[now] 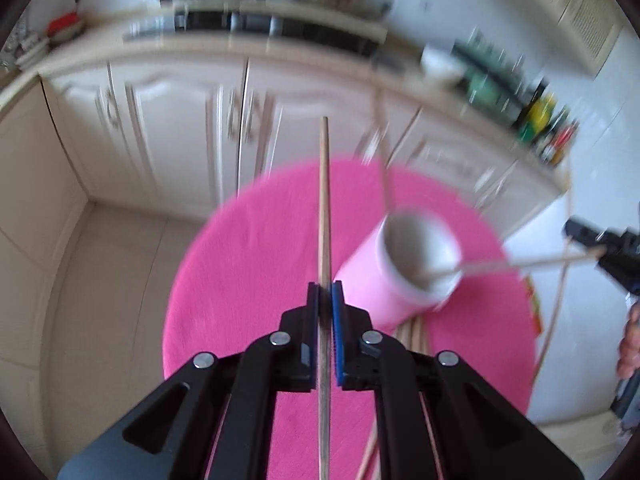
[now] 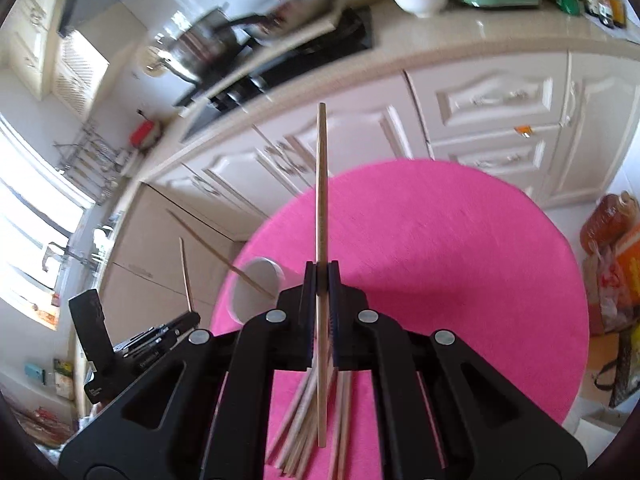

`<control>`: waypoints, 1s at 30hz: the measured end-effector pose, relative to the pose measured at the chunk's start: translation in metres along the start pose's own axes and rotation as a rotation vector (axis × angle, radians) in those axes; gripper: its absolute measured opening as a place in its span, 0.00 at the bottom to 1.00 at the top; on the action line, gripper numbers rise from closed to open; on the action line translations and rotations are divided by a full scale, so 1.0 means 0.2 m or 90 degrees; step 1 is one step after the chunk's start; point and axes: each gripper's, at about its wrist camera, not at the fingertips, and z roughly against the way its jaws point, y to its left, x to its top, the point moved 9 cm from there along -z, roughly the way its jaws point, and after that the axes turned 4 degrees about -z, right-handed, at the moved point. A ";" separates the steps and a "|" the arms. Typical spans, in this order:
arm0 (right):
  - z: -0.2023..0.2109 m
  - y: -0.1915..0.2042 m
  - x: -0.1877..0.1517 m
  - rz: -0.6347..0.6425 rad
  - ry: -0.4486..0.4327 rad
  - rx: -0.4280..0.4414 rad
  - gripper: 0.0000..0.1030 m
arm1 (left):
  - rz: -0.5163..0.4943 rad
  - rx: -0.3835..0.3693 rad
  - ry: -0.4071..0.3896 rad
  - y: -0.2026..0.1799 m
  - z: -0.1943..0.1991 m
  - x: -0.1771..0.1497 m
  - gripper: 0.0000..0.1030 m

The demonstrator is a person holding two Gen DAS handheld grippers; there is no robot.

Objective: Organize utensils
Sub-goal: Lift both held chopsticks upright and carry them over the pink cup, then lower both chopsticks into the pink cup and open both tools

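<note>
left wrist view: left gripper (image 1: pixel 325 292) clamps a chopstick (image 1: pixel 324 200) lengthwise along its fingers, pink cup (image 1: pixel 384 280) just right; right gripper (image 2: pixel 322 276) likewise clamps a second chopstick (image 2: pixel 321 184), farther off.

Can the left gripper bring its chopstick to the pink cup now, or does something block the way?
Probably yes. The left gripper is shut on a chopstick, and the pink cup stands open-topped just to its right on the pink mat, with nothing between.

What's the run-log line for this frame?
left gripper: shut on chopstick | right gripper: shut on chopstick | cup: upright on pink table | loose chopsticks: on table
</note>
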 end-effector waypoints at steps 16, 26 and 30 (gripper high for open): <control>-0.09 0.43 0.37 0.078 -0.081 0.143 0.06 | -0.021 -0.068 -0.285 -0.31 0.16 0.61 0.06; -0.33 0.38 0.35 0.123 -0.125 0.132 0.06 | -0.024 -0.043 -0.297 -0.29 -0.05 0.52 0.06; -0.39 0.36 0.29 0.142 -0.127 0.123 0.06 | -0.029 -0.040 -0.300 -0.30 -0.08 0.52 0.06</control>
